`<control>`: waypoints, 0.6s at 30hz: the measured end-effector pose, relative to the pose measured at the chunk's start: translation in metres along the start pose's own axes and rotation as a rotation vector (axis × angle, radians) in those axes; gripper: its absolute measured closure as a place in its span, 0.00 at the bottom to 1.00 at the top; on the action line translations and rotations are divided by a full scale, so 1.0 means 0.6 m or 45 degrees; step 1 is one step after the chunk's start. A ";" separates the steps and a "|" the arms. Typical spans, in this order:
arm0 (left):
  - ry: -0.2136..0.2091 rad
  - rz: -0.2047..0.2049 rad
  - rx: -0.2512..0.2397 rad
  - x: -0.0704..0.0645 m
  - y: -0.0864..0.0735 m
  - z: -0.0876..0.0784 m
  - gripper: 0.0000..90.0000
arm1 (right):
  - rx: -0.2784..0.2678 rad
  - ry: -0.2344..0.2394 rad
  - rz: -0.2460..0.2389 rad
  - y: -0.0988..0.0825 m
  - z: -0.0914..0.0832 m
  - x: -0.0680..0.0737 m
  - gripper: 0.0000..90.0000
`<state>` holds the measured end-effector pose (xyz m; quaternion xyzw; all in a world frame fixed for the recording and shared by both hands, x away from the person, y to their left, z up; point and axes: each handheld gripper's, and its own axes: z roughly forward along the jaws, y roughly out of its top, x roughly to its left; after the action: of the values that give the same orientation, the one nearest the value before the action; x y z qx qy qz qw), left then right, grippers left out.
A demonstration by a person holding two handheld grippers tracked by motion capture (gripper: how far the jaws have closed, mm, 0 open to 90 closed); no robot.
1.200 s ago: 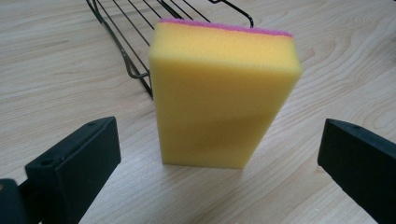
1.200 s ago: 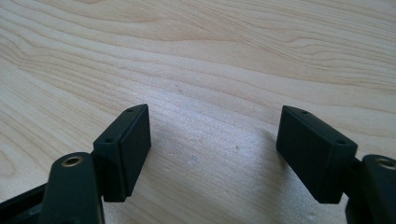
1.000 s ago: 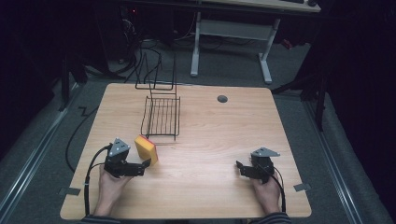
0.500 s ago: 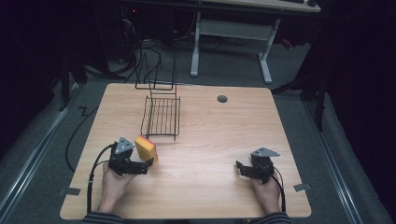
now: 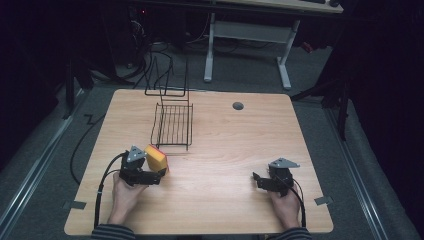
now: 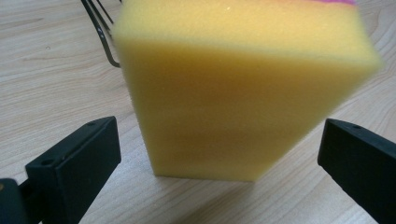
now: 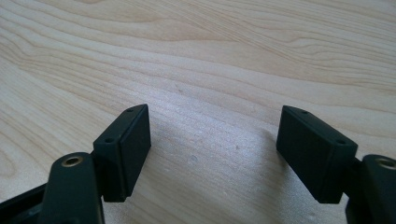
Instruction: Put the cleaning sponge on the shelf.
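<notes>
The left gripper is placed just in front of a yellow sponge, and its jaws stand wide apart, one on each side of the sponge without touching it. There is a clear gap between each jaw and the foam, so nothing is held. The sponge stands upright on its narrow end on the table, and I think this is why the gripper comes low and level: the jaws can then close on the two broad faces, which are soft and give a good grip. A thin pink layer shows at the far top edge of the sponge (it is blurred, so I cannot say more about it).

Beyond the sponge, further out from the jaws, lies a black wire rack; in the left gripper view its wires appear just behind the sponge's left edge. It seems a likely place for the sponge.

The right gripper rests well apart, near the table's other side. Its jaws are also wide, with bare wood between them, probably waiting.
</notes>
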<state>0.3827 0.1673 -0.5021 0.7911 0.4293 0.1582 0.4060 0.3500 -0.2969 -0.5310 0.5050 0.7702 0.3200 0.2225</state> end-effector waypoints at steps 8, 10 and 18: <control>0.003 0.004 -0.001 0.001 -0.002 0.014 0.00 | 0.000 0.000 0.000 0.000 0.000 0.000 0.29; 0.009 0.004 0.003 0.001 -0.002 0.017 0.00 | 0.000 0.000 0.000 0.000 0.000 0.000 0.29; 0.015 0.006 0.013 0.001 -0.005 0.032 0.02 | 0.001 0.000 0.003 0.000 0.000 0.000 0.29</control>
<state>0.3928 0.1591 -0.5162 0.7931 0.4306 0.1615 0.3993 0.3498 -0.2967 -0.5310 0.5059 0.7697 0.3199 0.2220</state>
